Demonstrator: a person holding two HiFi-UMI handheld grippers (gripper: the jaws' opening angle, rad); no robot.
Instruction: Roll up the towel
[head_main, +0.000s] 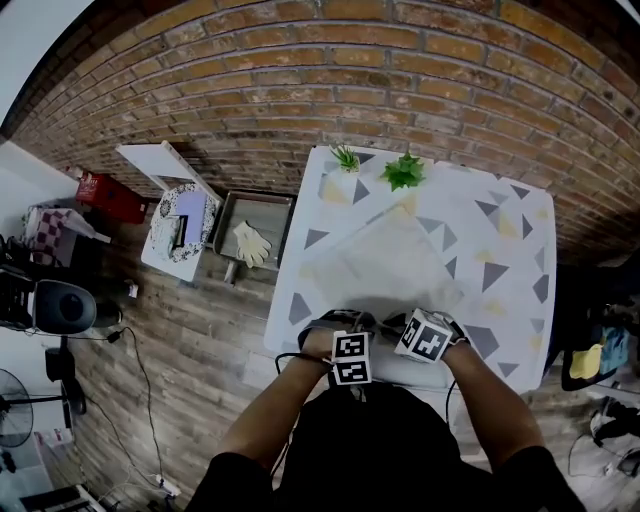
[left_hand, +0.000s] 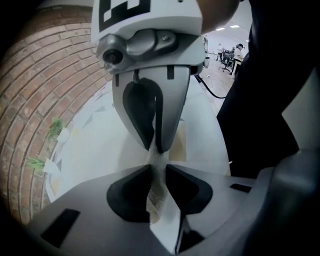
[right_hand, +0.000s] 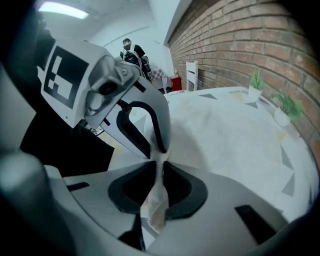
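Note:
A pale towel (head_main: 385, 262) lies spread on the patterned tablecloth (head_main: 505, 300). Its near edge is lifted at the table's front. Both grippers stand there side by side, tips almost meeting. In the left gripper view a bunched strip of towel (left_hand: 159, 187) runs up through my left gripper (left_hand: 157, 180), and the pads close on it. The right gripper (left_hand: 156, 146) faces it and pinches the same fold. My right gripper (right_hand: 159, 185) is likewise shut on the towel strip (right_hand: 156, 200), with the left gripper (right_hand: 159, 149) opposite. The head view shows mainly the marker cubes of the left gripper (head_main: 345, 330) and the right gripper (head_main: 408, 328).
Two small potted plants (head_main: 345, 158) (head_main: 403, 170) stand at the table's far edge by the brick wall. On the floor to the left sit a tray with a glove (head_main: 252, 243) and a white stool with items (head_main: 172, 215). A person stands far off (right_hand: 131, 50).

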